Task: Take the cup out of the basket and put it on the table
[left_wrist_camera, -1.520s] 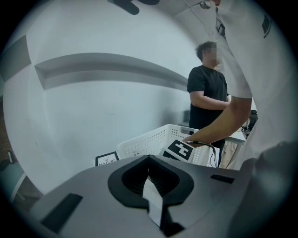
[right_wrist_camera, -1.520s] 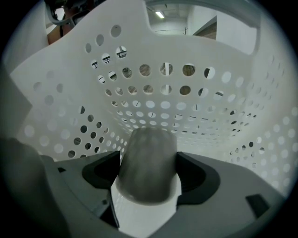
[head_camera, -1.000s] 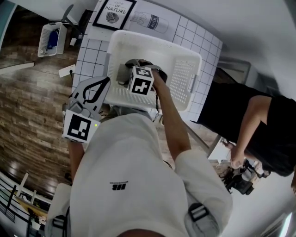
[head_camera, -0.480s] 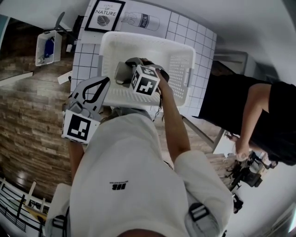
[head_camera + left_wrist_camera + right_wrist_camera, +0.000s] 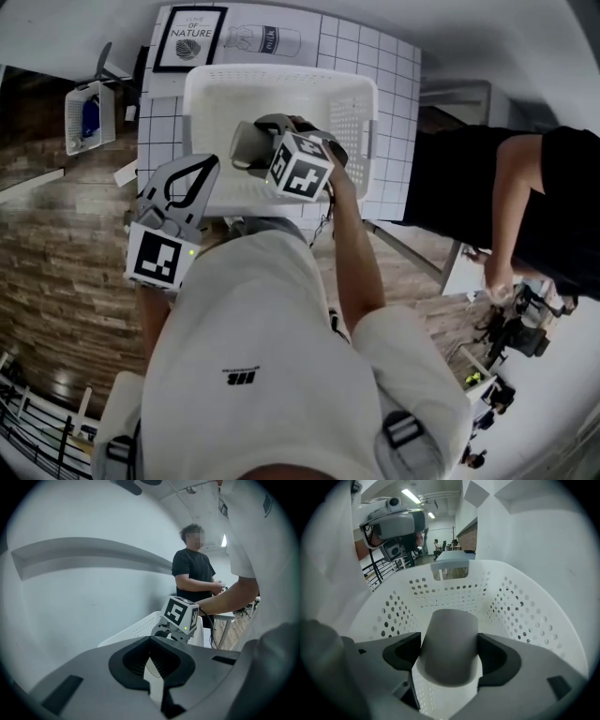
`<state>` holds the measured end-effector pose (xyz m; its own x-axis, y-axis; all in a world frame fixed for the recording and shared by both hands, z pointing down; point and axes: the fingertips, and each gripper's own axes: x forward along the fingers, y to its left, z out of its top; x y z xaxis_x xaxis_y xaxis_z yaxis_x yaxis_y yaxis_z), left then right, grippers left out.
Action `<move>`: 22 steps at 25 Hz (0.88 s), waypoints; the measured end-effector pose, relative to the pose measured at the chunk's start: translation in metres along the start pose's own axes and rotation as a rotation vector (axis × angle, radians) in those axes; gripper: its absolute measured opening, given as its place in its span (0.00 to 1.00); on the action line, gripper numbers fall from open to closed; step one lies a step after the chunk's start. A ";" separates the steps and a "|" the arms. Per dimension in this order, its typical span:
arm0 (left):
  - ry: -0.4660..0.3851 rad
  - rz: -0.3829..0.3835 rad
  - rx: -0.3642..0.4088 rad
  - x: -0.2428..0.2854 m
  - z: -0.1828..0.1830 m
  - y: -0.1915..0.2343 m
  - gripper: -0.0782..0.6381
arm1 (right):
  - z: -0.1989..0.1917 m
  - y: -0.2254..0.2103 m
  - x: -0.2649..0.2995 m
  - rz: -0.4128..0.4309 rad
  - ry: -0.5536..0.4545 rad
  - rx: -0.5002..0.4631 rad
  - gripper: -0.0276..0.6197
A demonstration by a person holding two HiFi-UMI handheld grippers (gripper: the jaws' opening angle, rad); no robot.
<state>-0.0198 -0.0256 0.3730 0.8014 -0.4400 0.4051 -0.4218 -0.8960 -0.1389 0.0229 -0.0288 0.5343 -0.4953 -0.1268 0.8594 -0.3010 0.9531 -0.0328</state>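
Inside the basket (image 5: 525,616), we log the right gripper (image 5: 449,660), jaws clamped on the cup (image 5: 449,634), now risen slightly: lift-out is under way. Left gripper (image 5: 152,670): jaws together, empty.

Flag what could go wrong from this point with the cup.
The right gripper clamps the cup on its tapered side, so it might slip. Walls of the basket rise all round it; the cup may catch one when lifted. The left gripper is not steadying the basket.
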 end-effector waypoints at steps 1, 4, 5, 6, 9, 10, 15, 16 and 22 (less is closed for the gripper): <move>-0.004 -0.006 0.003 0.001 0.001 -0.002 0.12 | -0.001 0.000 -0.003 -0.009 -0.004 0.007 0.62; -0.011 -0.026 0.014 0.005 0.006 -0.008 0.12 | -0.003 -0.001 -0.013 -0.041 -0.025 0.028 0.62; -0.014 -0.032 0.019 0.006 0.008 -0.010 0.12 | -0.003 -0.001 -0.017 -0.052 -0.034 0.036 0.62; -0.017 -0.038 0.023 0.008 0.010 -0.012 0.12 | -0.004 -0.002 -0.021 -0.063 -0.041 0.043 0.62; -0.021 -0.057 0.034 0.012 0.014 -0.017 0.12 | -0.006 -0.004 -0.032 -0.089 -0.056 0.055 0.62; -0.023 -0.062 0.037 0.014 0.015 -0.019 0.12 | -0.006 -0.005 -0.035 -0.097 -0.059 0.058 0.62; -0.033 -0.089 0.060 0.023 0.023 -0.023 0.12 | -0.008 -0.007 -0.053 -0.138 -0.077 0.076 0.62; -0.036 -0.095 0.064 0.025 0.025 -0.024 0.12 | -0.009 -0.007 -0.057 -0.146 -0.082 0.080 0.62; -0.046 -0.126 0.084 0.036 0.035 -0.029 0.12 | -0.010 -0.009 -0.083 -0.194 -0.113 0.101 0.62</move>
<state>0.0361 -0.0174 0.3603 0.8653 -0.3239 0.3825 -0.2807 -0.9454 -0.1654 0.0741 -0.0239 0.4685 -0.5064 -0.3397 0.7926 -0.4764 0.8763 0.0712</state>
